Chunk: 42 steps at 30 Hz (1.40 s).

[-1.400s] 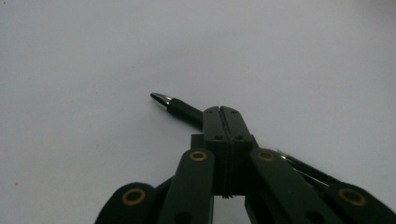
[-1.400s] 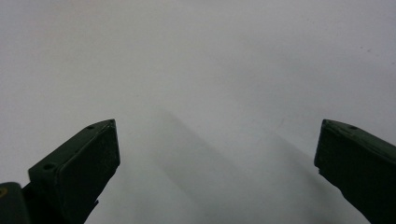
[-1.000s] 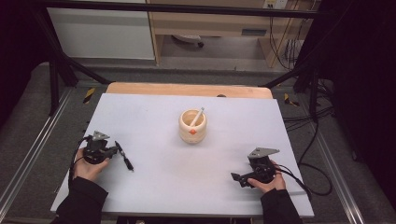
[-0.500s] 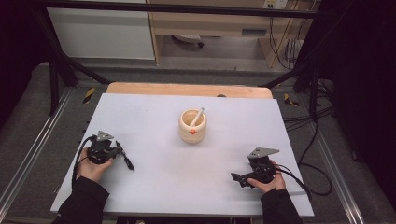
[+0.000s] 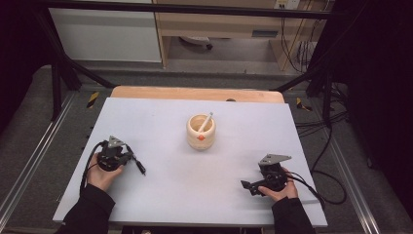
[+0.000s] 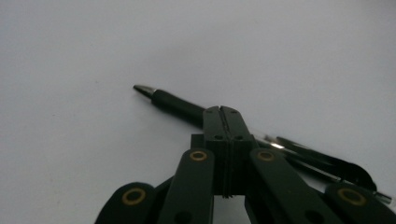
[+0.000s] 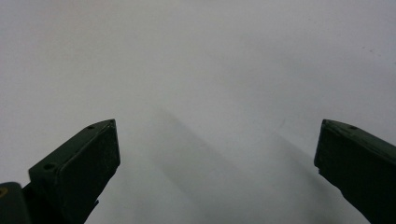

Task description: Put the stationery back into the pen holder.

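- Table (image 5: 195,195): a cup (image 5: 200,132) stands mid-table, well apart from both grippers.
- Right gripper (image 7: 215,154): jaws spread wide, holding nothing, low over bare table at the near right.
- Left gripper (image 6: 221,112): jaws pressed together on a pen (image 6: 177,103) at the near left, the hand (image 5: 100,176) below.

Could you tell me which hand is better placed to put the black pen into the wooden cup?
Left, probably. The left tool is already shut on the pen, with the cup ahead to its right. The right tool is open and holds nothing.
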Each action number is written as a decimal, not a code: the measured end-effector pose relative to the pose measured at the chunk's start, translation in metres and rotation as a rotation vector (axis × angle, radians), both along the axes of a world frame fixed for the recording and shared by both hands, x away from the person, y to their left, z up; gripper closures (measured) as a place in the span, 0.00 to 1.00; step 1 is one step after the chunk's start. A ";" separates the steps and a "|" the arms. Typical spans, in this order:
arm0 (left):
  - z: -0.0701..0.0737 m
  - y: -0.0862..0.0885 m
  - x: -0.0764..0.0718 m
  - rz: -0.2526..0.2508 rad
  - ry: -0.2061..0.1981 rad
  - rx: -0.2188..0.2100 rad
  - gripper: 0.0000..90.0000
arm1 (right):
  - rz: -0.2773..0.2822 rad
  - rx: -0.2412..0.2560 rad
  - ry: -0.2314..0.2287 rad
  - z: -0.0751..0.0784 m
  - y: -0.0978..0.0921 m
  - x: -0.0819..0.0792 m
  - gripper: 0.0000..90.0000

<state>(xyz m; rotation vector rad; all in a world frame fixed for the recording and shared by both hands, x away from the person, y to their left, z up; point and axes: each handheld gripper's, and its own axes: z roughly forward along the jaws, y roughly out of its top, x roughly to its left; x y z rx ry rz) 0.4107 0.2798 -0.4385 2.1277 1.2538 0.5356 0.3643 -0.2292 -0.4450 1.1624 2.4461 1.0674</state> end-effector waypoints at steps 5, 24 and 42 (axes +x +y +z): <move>0.000 -0.002 0.000 -0.007 -0.003 -0.007 1.00 | 0.000 0.001 -0.001 0.000 0.000 0.000 0.01; 0.000 -0.013 -0.002 -0.063 -0.017 -0.033 1.00 | -0.002 0.001 0.003 0.000 0.000 0.000 0.01; -0.003 -0.031 -0.002 -0.125 -0.024 -0.037 1.00 | -0.005 0.004 0.002 0.000 0.000 0.000 0.01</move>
